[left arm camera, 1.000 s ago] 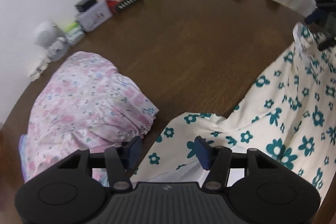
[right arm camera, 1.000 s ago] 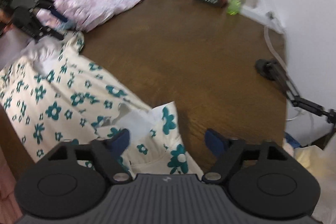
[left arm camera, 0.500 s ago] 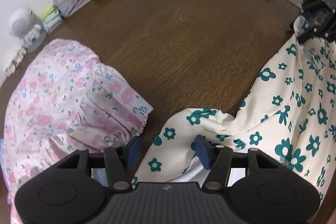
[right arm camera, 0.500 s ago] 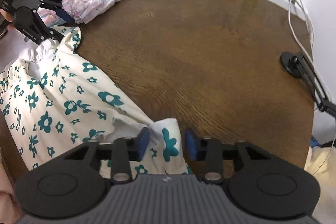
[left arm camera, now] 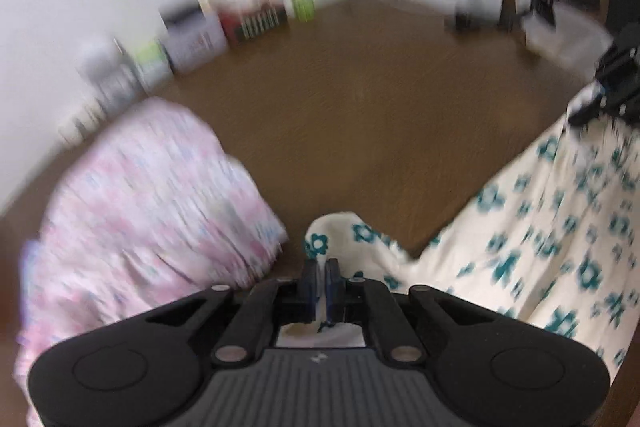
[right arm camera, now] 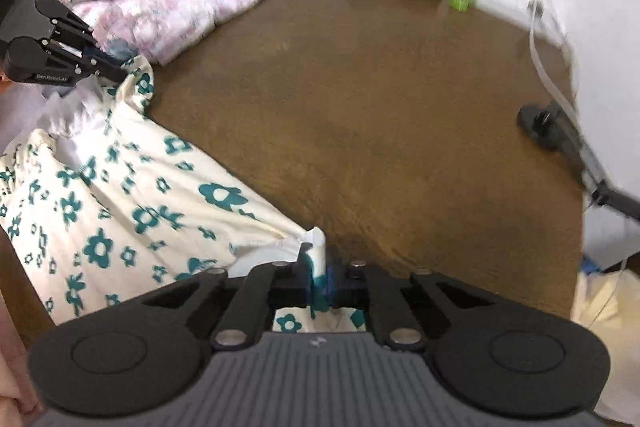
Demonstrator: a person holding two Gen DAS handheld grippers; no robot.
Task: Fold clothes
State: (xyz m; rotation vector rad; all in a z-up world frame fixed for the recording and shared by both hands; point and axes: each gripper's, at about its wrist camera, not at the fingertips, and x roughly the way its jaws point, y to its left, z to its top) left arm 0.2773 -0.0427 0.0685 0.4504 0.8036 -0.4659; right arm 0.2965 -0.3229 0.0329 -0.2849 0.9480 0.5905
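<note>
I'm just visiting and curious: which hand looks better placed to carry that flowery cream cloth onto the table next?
Neither clearly. The left gripper and the right gripper are each shut on a corner of the cream garment, with bare wooden table ahead of both. They would probably move together.

Both cameras sit low over the near edge of the brown wooden table [left arm camera: 360,115], facing its far white wall. The left view, too blurred for detail, looks from the left end, the right view from the right; both share the tabletop.
</note>
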